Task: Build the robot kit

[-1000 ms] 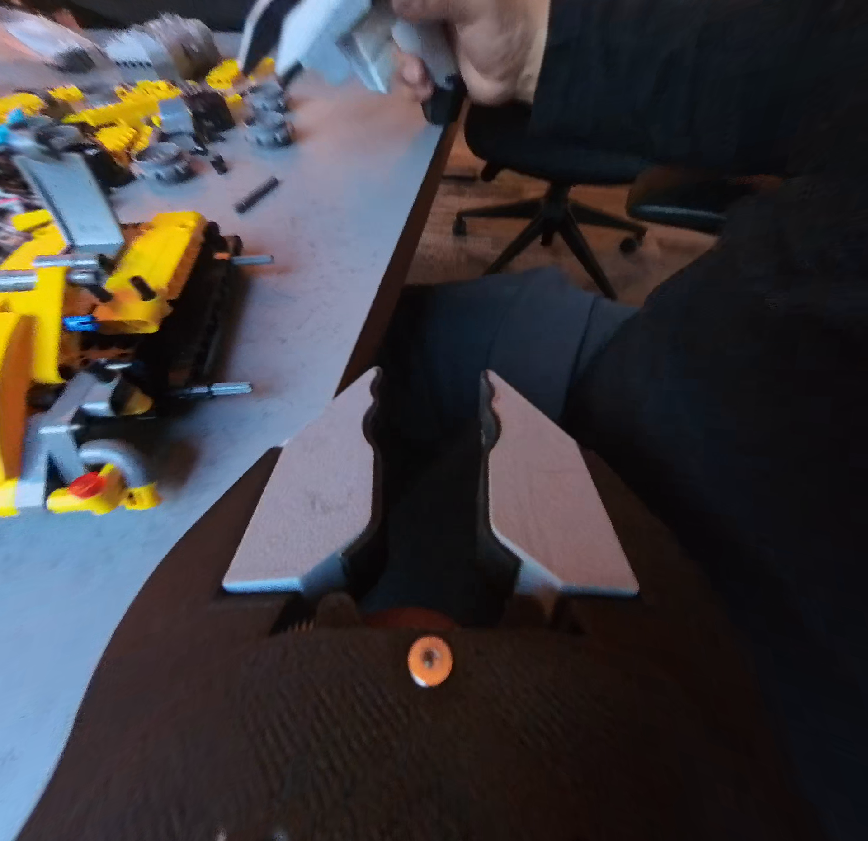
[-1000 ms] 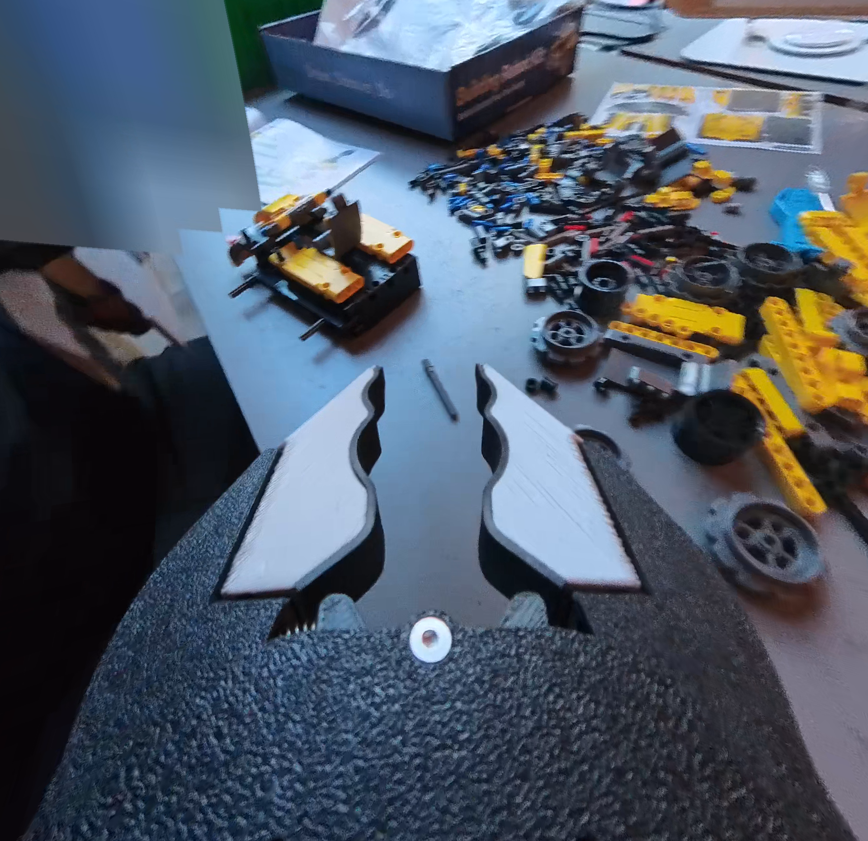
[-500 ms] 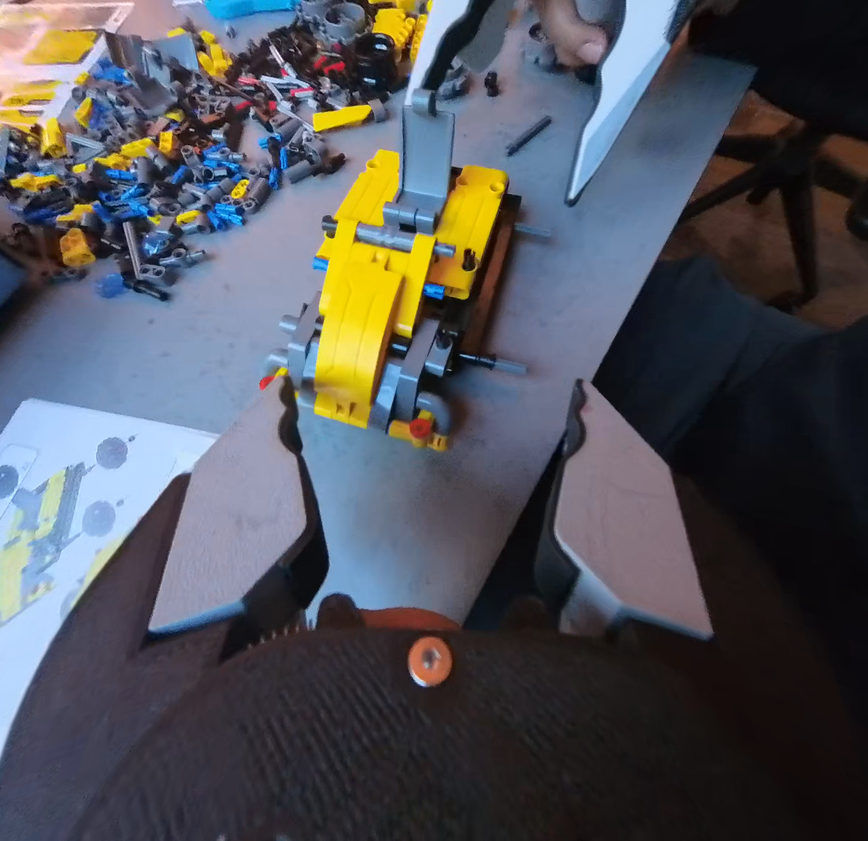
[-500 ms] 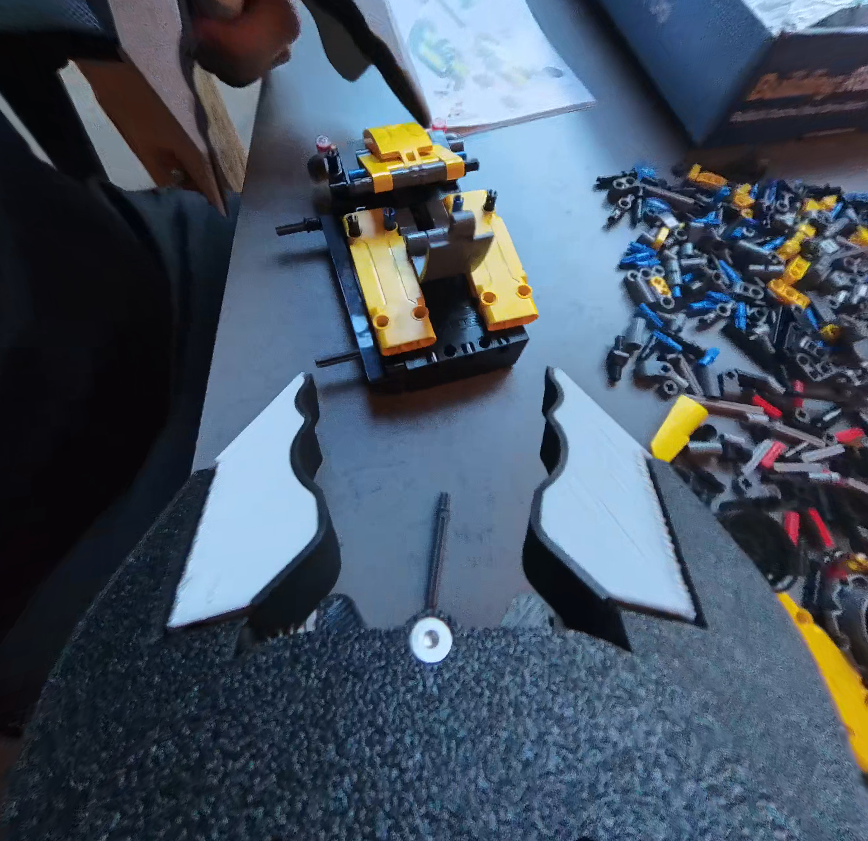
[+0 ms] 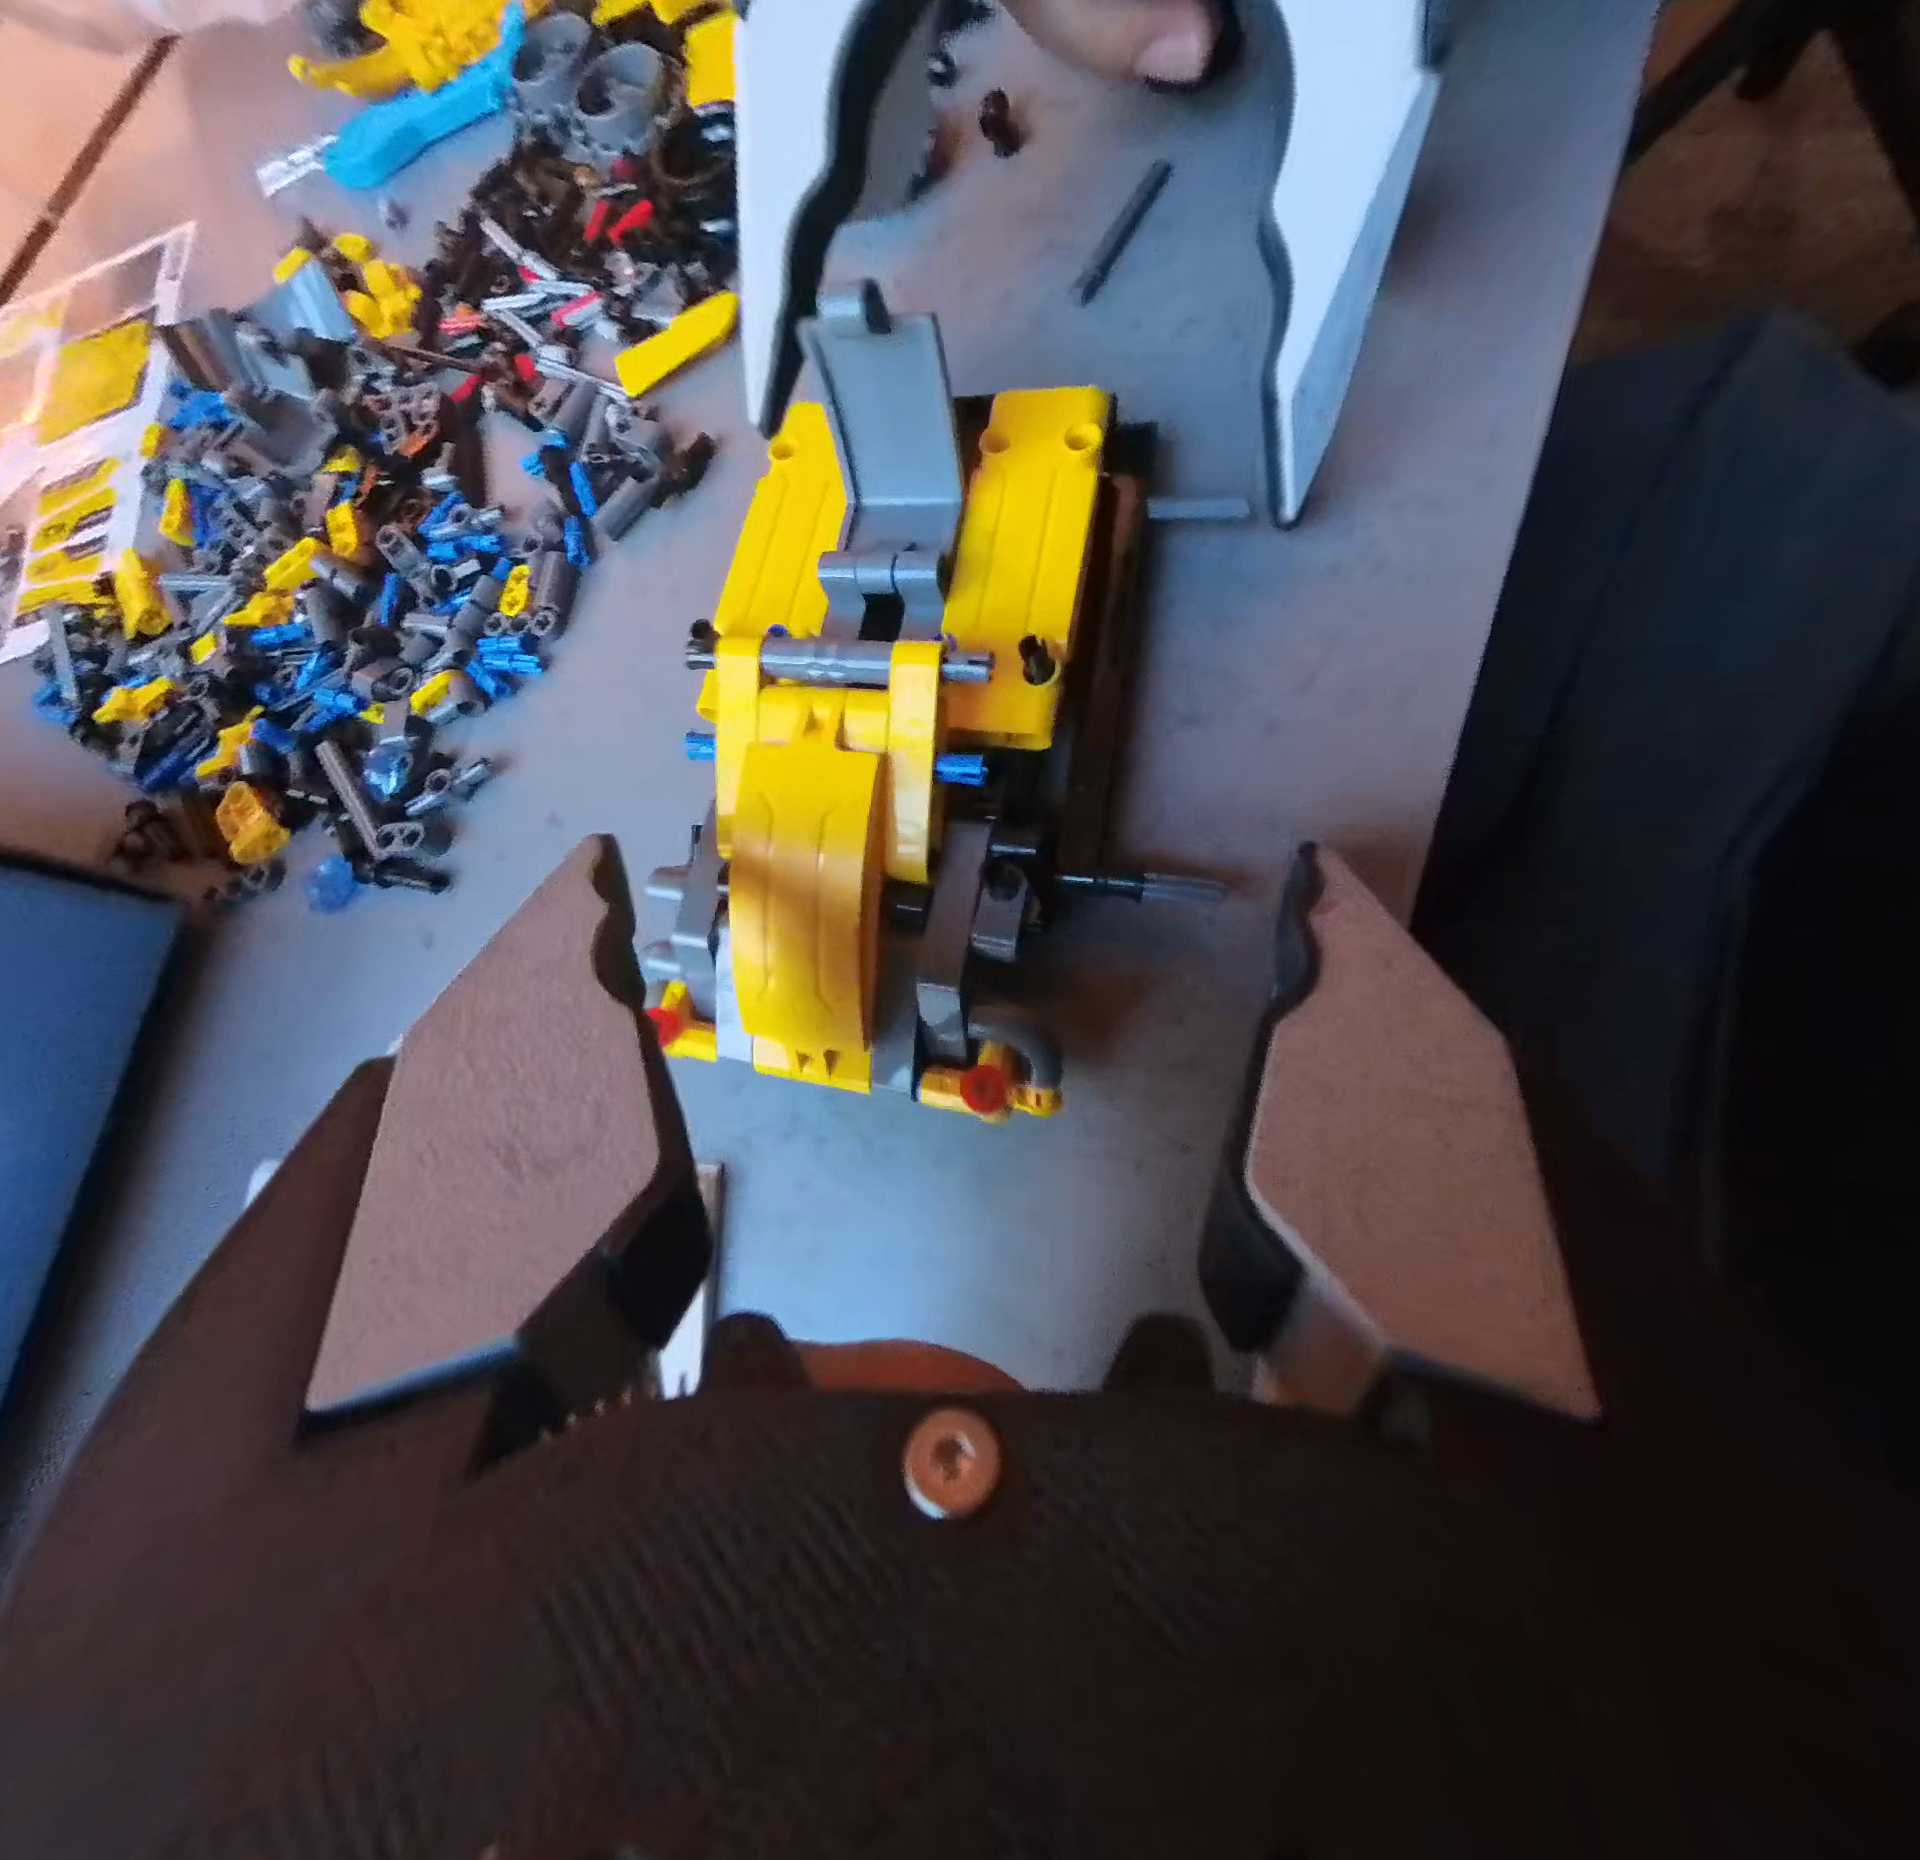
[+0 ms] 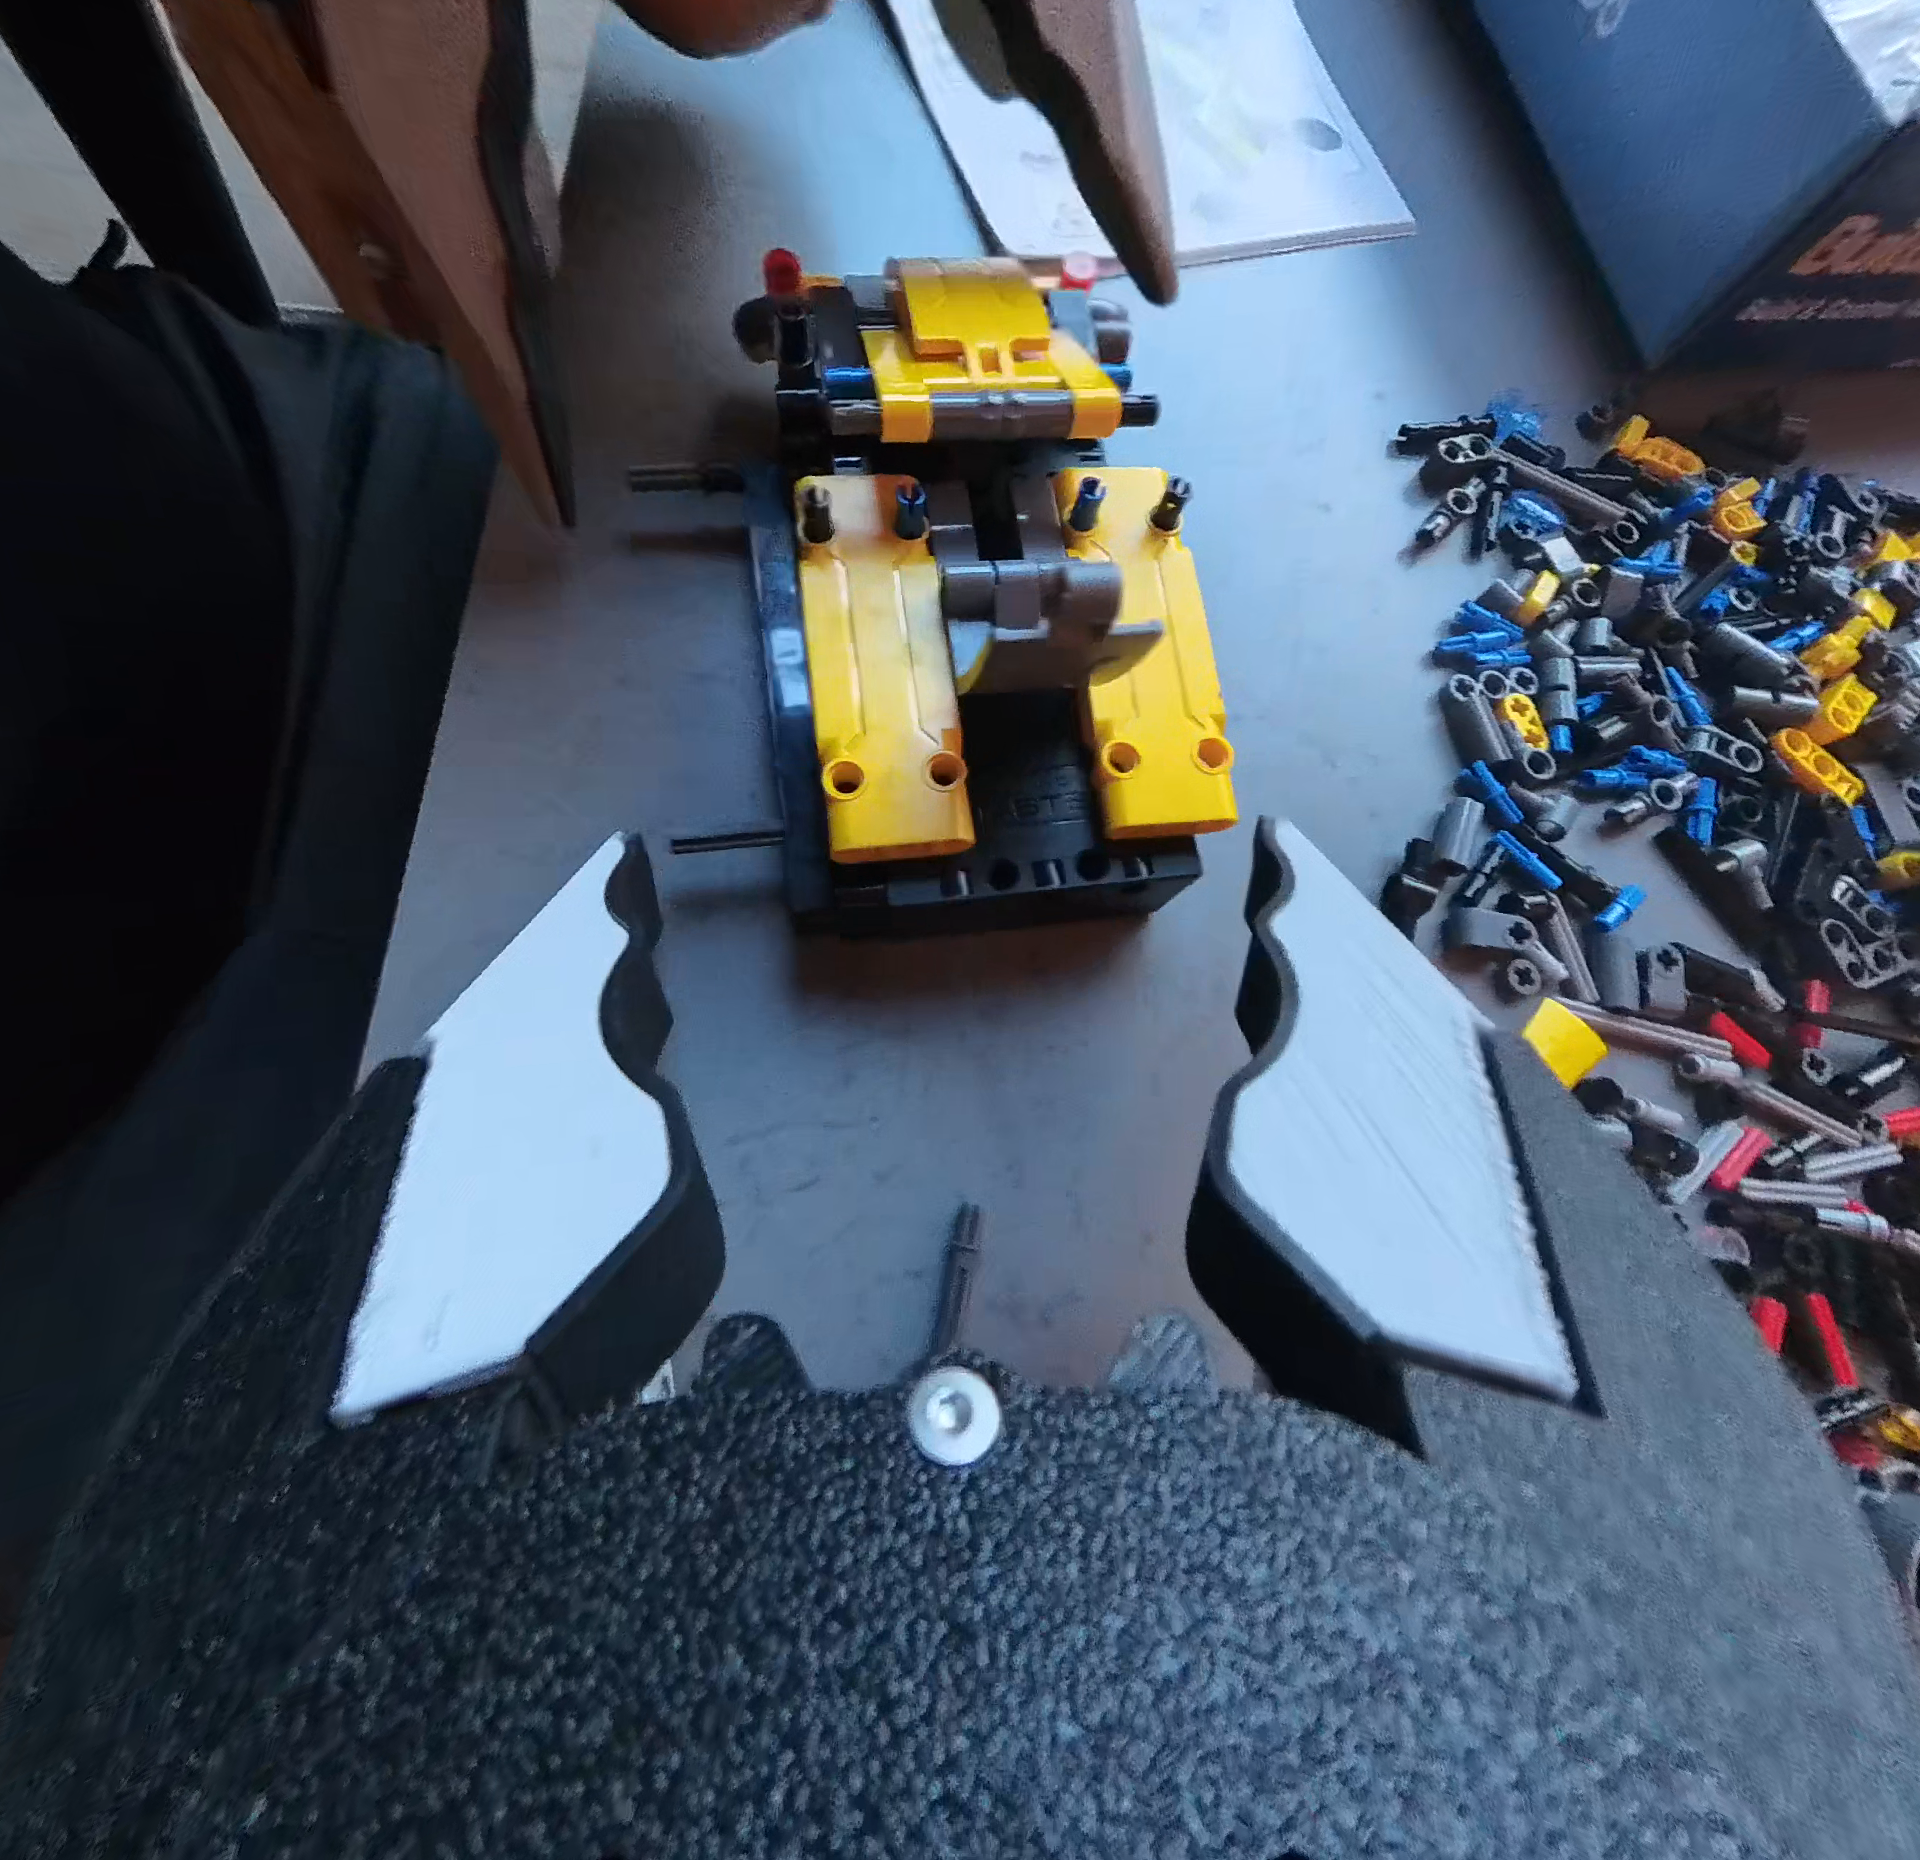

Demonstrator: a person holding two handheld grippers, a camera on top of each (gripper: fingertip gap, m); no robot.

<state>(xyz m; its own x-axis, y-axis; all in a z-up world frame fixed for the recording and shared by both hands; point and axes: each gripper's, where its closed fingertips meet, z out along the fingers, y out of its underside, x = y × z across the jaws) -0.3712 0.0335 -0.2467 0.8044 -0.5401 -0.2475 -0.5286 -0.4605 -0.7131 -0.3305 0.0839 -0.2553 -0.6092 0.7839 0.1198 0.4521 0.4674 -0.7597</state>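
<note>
— What is changed since half a second ago?
— The left gripper (image 5: 951, 963) is brought closer over the yellow brick model (image 5: 894, 730); jaws are spread wide, nothing held.
— And the right gripper (image 6: 951, 937)?
— Likewise gaping, empty. The ridged, glossy model is flanked on the grey table (image 6: 1299, 522); contact seems absent.

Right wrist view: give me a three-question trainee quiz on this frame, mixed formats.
1. True or false: the right tongs are shut on the yellow model.
2. The loose parts pile lies on which side of the model? A) left B) right C) behind it
3. Fill in: the black axle lies on the table between the right tongs' ____.

Key: 1 false, they are open and empty; 2 B; 3 fingers.
</note>
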